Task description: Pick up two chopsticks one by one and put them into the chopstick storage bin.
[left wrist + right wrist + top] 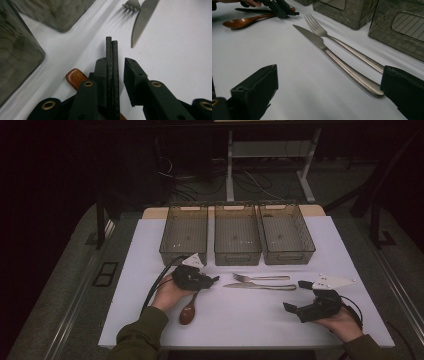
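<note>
The left hand-held gripper [120,60], jaws slightly spread, brackets two black chopsticks [112,62] above a wooden spoon [188,312] on the counter [240,320]; one jaw stands clear. Thin, stiff, light and likely slick, they are best pinched together mid-length. The right hand-held gripper [296,296] is spread wide.

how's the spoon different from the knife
The spoon is dark reddish wood; the knife is shiny metal. The spoon lies at the left gripper, its handle under the jaws, while the knife lies mid-table beside the fork. Both lie flat on the white table.
</note>
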Action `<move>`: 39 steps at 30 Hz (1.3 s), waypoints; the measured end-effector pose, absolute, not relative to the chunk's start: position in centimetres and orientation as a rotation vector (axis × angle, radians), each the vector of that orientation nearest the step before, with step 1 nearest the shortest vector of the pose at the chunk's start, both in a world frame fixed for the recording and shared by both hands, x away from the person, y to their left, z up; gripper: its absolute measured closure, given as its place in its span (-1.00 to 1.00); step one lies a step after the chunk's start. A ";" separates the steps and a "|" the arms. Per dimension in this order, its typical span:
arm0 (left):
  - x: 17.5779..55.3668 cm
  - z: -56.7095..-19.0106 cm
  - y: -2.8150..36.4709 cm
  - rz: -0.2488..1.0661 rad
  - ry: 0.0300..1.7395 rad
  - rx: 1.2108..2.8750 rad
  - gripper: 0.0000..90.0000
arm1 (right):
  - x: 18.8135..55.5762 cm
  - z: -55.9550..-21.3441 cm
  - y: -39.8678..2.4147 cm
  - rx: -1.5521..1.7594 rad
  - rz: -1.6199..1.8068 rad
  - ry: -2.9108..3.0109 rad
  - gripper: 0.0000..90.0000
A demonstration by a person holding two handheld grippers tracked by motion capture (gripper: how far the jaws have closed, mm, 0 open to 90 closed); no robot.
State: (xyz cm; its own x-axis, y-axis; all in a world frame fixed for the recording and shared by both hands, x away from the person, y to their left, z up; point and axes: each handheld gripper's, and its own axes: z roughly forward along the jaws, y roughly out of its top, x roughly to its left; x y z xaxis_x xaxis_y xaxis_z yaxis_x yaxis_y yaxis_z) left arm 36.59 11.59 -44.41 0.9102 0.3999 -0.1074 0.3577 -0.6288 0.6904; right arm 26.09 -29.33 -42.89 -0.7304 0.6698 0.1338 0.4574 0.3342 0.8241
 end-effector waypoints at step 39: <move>33.4 -44.0 19.5 0.164 0.745 2.220 0.59 | 26.1 -42.9 -29.4 1.017 1.345 2.372 -0.98</move>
State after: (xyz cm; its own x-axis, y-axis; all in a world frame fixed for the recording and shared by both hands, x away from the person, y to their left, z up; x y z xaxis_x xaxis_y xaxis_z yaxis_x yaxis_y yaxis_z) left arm 33.35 19.47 -44.03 0.8205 0.5601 -0.1138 0.4605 -0.5298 0.7122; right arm 26.07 -29.36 -42.93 -0.7321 0.6682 0.1319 0.4562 0.3372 0.8235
